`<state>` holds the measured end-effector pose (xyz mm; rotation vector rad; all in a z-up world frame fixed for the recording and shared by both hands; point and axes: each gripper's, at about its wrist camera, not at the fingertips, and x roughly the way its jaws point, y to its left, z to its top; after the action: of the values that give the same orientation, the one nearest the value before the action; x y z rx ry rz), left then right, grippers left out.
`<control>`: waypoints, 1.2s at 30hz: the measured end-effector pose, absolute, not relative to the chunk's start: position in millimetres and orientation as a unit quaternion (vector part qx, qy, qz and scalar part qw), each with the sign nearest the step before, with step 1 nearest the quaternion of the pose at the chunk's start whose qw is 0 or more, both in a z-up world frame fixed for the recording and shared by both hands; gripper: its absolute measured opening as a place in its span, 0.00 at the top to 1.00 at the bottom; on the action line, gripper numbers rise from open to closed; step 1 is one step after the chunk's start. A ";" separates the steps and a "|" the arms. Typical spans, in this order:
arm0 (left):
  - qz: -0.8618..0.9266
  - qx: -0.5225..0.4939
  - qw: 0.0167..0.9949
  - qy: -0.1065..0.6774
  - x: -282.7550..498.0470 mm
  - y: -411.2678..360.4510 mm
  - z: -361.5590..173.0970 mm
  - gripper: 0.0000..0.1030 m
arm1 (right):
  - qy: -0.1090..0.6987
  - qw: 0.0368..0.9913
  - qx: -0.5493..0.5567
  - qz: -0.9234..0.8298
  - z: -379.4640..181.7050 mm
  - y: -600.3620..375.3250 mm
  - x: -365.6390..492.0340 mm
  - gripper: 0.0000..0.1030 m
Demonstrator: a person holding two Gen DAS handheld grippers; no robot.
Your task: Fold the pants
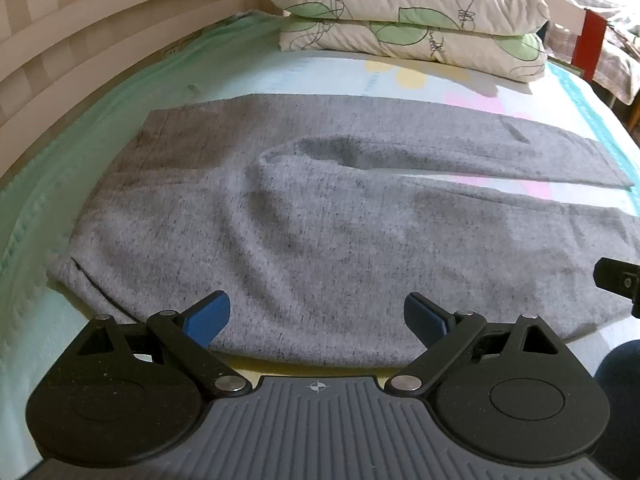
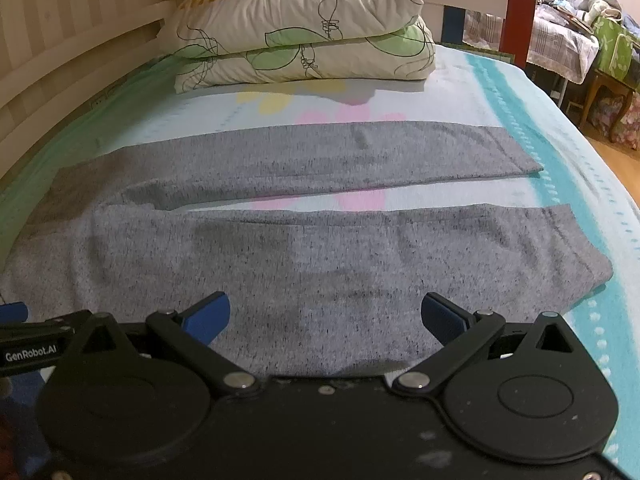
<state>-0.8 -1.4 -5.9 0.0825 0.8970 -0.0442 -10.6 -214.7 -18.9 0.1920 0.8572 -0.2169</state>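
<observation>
Grey heathered pants (image 1: 304,216) lie flat across the bed, waist to the left, both legs stretched to the right with a gap of sheet between them. They also show in the right wrist view (image 2: 320,256). My left gripper (image 1: 318,316) is open and empty, just above the near edge of the waist and hip part. My right gripper (image 2: 326,316) is open and empty, just above the near edge of the near leg. Part of the right gripper (image 1: 618,280) shows at the right edge of the left wrist view.
The bed sheet (image 2: 500,92) is light blue with pink and yellow flowers. Two stacked pillows (image 2: 304,32) lie beyond the pants. A slatted white bed rail (image 1: 80,40) runs along the left. The bed's right edge (image 2: 624,216) drops to a wooden floor with furniture.
</observation>
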 end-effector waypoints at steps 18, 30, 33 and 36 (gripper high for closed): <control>-0.019 0.038 0.893 0.448 2.9 0.0 -8.4 0.08 | 0.462 0.877 0.076 -0.103 -29.9 -211.7 0.1 0.00; -0.020 0.050 0.891 0.451 3.9 -1.9 -10.0 0.08 | 0.477 0.869 0.083 -0.105 -30.9 -213.8 5.3 0.00; -0.020 0.051 0.890 0.452 3.9 -2.2 -10.7 0.08 | 0.478 0.868 0.085 -0.104 -31.2 -214.5 5.0 0.00; -0.020 0.054 0.890 0.453 3.7 -3.0 -11.2 0.08 | 0.480 0.867 0.088 -0.104 -31.5 -215.5 5.3 0.00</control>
<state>3.7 -3.0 -11.2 0.1112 0.9413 -0.0414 5.3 -215.5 -31.5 0.1841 1.0042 -0.2170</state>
